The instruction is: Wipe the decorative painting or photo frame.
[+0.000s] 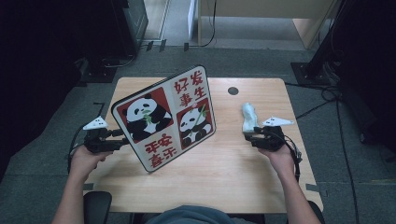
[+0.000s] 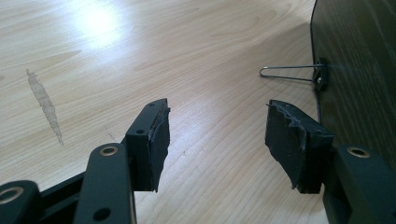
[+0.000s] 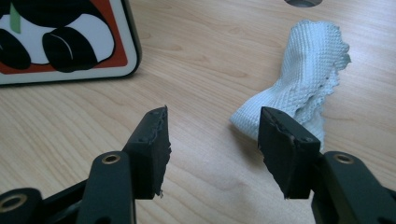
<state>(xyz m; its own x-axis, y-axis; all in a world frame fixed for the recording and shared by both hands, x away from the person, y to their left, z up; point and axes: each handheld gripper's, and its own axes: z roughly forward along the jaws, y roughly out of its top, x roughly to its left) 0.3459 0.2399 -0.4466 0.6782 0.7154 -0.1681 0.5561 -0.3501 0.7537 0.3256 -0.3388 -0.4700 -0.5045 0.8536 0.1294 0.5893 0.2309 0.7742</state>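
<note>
Panda board propped on the table, cloth beside the right gripper

Panda board (image 1: 164,117) stands tilted on the wooden table (image 1: 224,177), left of centre, its printed face with two pandas and red characters turned toward the person. In the left gripper view its dark back (image 2: 359,70) rises at the right edge, and a thin wire stand (image 2: 289,73) clipped to that back reaches out over the tabletop. The left gripper (image 1: 112,140) sits just beside the board's left edge, behind it; its jaws stand apart with bare wood between them, and the right-hand pad (image 2: 294,140) is close to the board's back, though contact cannot be told. Nothing is gripped there.

White cloth (image 1: 249,117) lies crumpled on the right half of the table, well apart from the board. The right gripper (image 1: 254,136) is just at the cloth's near end. In the right gripper view the cloth (image 3: 303,79) lies ahead and to the right, its near end running behind the right pad (image 3: 282,149); the jaws are released, with only table between them. The board's rounded lower corner (image 3: 70,42) shows at upper left of that view.

Farther out, a round dark grommet hole (image 1: 233,91) sits in the table near its far edge, above the cloth. Cables (image 1: 336,102) trail over the grey floor to the right
</note>
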